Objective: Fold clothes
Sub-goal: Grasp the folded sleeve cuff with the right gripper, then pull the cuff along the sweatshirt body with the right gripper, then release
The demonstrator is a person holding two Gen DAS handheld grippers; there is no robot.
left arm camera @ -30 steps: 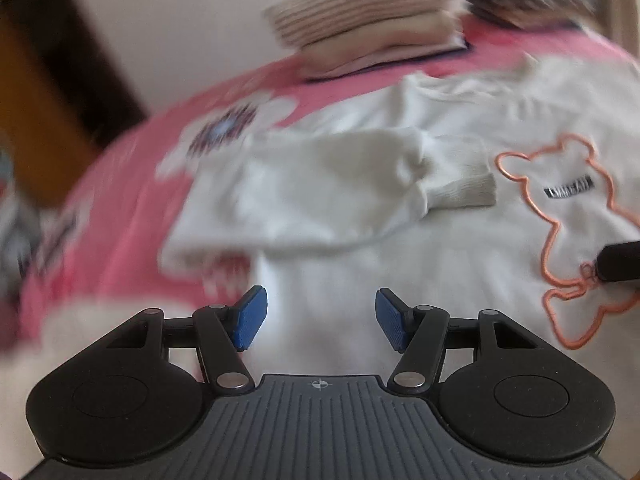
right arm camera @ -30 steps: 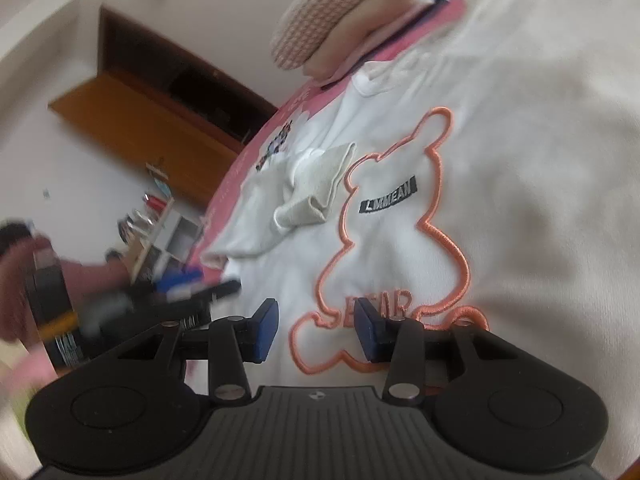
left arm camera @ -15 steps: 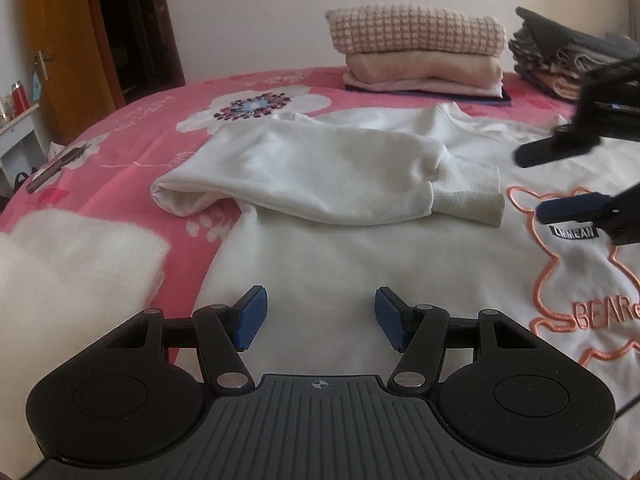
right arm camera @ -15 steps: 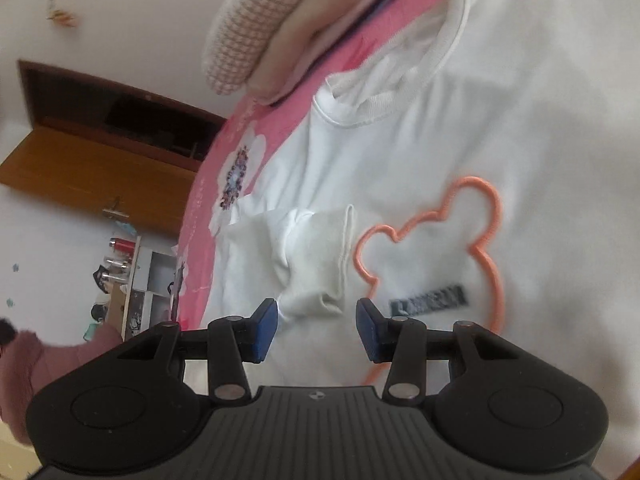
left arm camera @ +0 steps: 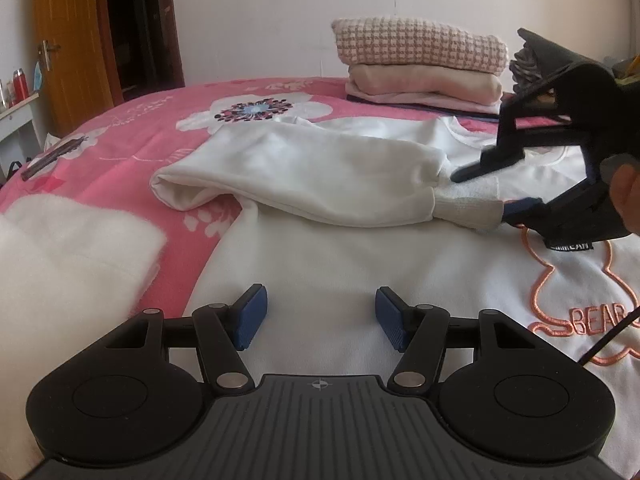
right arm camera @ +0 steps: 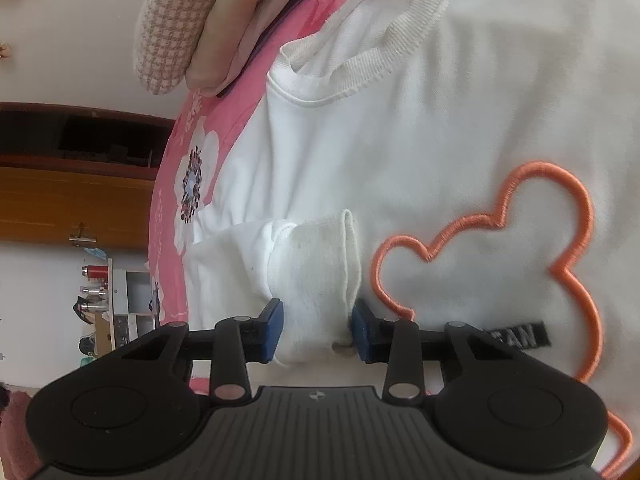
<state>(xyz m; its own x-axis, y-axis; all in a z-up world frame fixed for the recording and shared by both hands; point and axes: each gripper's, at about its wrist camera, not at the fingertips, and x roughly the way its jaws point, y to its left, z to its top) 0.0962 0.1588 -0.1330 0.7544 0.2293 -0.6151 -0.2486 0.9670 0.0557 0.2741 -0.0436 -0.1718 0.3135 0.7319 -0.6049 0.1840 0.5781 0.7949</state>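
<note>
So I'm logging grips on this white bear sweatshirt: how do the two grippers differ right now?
The left gripper hovers over the white bear sweatshirt's plain body with nothing between its blue pads; the right gripper has the ribbed sleeve cuff between its pads, jaws just closing. The left's jaws stand wider than the right's. Both share blue pads and black frames.

Each black gripper [left arm camera: 320,318] has blue ribbed pads [left arm camera: 251,316], silver pivot screws and a grooved grey base.
</note>
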